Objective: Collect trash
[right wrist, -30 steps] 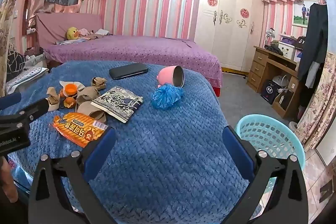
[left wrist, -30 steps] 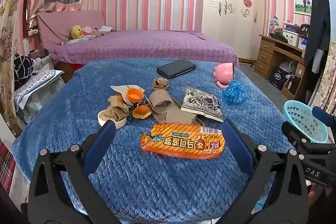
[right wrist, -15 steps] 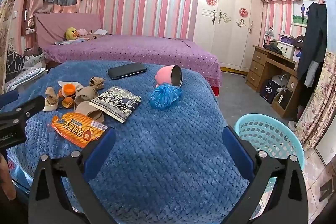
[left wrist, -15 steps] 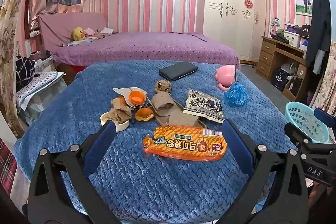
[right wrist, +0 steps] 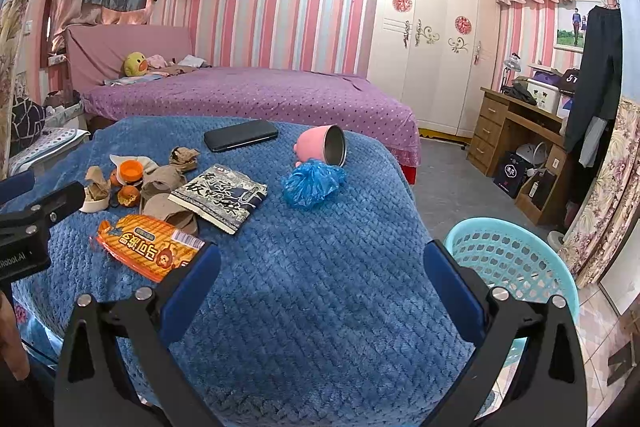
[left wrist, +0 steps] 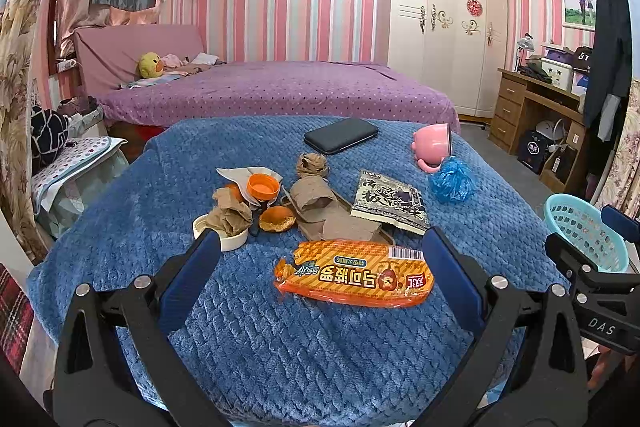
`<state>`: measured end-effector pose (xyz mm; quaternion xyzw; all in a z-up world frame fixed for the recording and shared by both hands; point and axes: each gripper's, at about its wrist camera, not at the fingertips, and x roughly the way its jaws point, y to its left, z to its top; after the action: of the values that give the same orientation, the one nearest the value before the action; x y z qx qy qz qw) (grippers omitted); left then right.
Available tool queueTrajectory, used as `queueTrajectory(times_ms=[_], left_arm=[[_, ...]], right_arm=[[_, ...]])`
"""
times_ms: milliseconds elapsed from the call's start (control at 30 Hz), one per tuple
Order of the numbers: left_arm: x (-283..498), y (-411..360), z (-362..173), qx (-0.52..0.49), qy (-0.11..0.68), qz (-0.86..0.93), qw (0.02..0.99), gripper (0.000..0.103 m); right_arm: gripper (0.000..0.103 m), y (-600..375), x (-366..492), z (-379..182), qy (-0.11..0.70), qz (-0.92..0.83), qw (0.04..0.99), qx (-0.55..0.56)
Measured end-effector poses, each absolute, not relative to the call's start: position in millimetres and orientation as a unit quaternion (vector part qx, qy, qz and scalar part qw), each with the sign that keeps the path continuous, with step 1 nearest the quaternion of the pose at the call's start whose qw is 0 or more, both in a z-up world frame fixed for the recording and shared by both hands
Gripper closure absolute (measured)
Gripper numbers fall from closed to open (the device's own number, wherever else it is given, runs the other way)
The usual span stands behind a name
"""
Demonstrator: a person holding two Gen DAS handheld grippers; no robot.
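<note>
A: Left wrist view first: the flat orange foil snack wrapper [left wrist: 354, 274] lies on the blue quilted blanket over the table [left wrist: 280, 355], nearest the camera and between the blue pads of the left tool [left wrist: 320, 267], whose jaws stand wide apart and hold nothing.

B: What has changed in the last second?

A: Very little. The wrapper sits slightly lower and larger in that view than a second ago, so the left tool has crept towards it. Nothing on the table has shifted.

B: And the rest of the rubbish?

A: Just behind the wrapper are the crumpled brown paper scraps [left wrist: 320, 203], an orange plastic cap [left wrist: 263, 187], a small white dish [left wrist: 224, 235] stuffed with paper, and a black-and-white printed packet [left wrist: 390, 205]. Further right a scrunched blue plastic bag [left wrist: 452, 183] lies touching a tipped pink metal-lined cup [left wrist: 434, 147]. A black flat case [left wrist: 340, 135] lies at the far side.

B: The other hand?

A: In the right wrist view the right tool [right wrist: 320, 271] is spread open and empty over bare blanket, with the light blue plastic basket [right wrist: 516, 259] beside the table edge at its right.

B: So where does the task stand?

A: I judge it hardly begun: the basket looks empty, every piece is on the table, and the orange wrapper seems the first target.
</note>
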<state>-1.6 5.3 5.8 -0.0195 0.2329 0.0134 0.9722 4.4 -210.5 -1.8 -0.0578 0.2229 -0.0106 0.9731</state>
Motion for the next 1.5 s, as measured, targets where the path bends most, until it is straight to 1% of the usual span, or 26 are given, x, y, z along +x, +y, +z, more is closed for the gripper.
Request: queueTrajectory(times_ms=[1200, 1500], left_arm=[[-1.0, 5.4, 5.2, -0.018, 0.232, 0.017, 0.972, 0.005], [3.0, 4.7, -2.0, -0.016, 0.238, 0.02, 0.971, 0.005]], right_arm=[[0.004, -214.3, 4.9, -3.0, 0.224, -0.013, 0.973, -0.055], [0.004, -216.4, 6.9, -1.5, 0.22, -0.016, 0.974, -0.051]])
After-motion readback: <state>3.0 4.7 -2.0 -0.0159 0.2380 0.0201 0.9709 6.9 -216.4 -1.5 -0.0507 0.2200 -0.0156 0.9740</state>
